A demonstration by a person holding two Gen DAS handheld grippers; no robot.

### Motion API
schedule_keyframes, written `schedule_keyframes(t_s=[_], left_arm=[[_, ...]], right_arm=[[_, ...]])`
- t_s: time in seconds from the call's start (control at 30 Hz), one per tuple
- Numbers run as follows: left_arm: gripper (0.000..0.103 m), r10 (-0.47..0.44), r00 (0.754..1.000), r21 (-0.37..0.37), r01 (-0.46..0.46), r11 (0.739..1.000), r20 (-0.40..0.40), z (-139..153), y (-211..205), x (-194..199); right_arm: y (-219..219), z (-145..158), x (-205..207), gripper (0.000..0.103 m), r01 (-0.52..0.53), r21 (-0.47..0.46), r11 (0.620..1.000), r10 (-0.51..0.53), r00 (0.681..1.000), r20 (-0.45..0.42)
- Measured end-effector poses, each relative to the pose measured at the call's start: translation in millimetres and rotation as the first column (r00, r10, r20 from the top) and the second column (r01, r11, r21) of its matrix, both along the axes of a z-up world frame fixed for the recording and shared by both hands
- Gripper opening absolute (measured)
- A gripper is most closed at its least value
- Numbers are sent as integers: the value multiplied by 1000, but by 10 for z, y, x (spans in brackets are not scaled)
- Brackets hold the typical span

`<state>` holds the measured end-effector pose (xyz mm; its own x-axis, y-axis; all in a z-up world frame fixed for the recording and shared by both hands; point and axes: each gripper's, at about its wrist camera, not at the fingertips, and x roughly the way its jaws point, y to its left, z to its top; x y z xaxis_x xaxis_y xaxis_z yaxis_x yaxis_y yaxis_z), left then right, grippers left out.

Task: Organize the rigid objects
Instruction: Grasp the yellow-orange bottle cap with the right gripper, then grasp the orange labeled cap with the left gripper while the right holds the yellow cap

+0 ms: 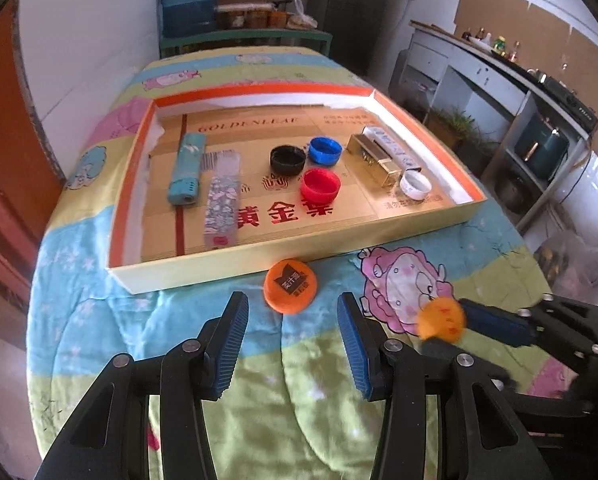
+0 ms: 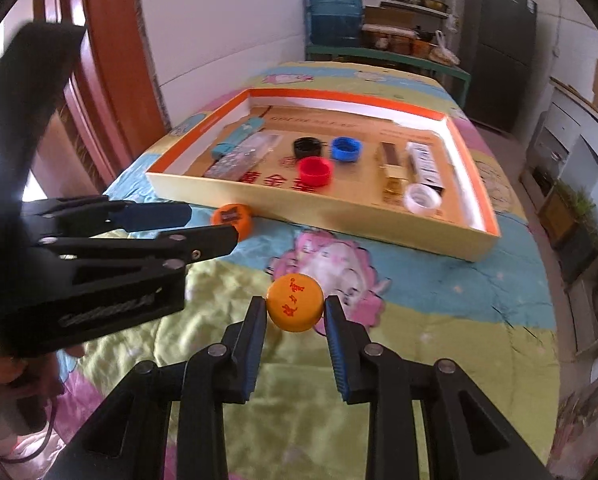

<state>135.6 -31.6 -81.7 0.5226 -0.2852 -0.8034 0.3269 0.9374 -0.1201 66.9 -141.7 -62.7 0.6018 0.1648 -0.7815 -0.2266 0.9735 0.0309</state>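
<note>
Right gripper [image 2: 295, 309]: pinching a yellow-orange bottle cap [image 2: 295, 308] (red print on top), near the shallow box [image 2: 339, 216].
Left gripper [image 1: 293, 322]: spread, empty.
Orange bottle cap [image 1: 291, 286]: touching the box's front wall.

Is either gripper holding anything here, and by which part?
The right gripper holds a yellow-orange bottle cap by its opposite side edges, jaws pressed on its rim. The left gripper holds nothing; its jaws stand open behind the orange cap.

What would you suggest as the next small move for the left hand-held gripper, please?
Probably ease the left hand-held gripper forward and down so its open jaws straddle the orange cap. That cap lies on the blanket just ahead of the fingertips, outside the tray, nothing gripped yet.
</note>
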Motion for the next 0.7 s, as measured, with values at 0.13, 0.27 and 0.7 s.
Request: schedule_keyframes(t_s=[0.13, 0.27, 0.7], left_arm=[[48, 14, 1000, 17, -14, 1000, -16, -76, -61, 91], [48, 22, 1000, 32, -22, 999, -9, -101, -108, 142], [33, 58, 998, 62, -60, 996, 28, -115, -92, 115]], right_arm=[[-117, 33, -33, 30, 21, 14, 1000, -21, 1000, 7], [-196, 23, -31, 30, 30, 33, 999, -30, 1000, 2], [-308, -87, 2, 30, 60, 74, 995, -58, 998, -29]])
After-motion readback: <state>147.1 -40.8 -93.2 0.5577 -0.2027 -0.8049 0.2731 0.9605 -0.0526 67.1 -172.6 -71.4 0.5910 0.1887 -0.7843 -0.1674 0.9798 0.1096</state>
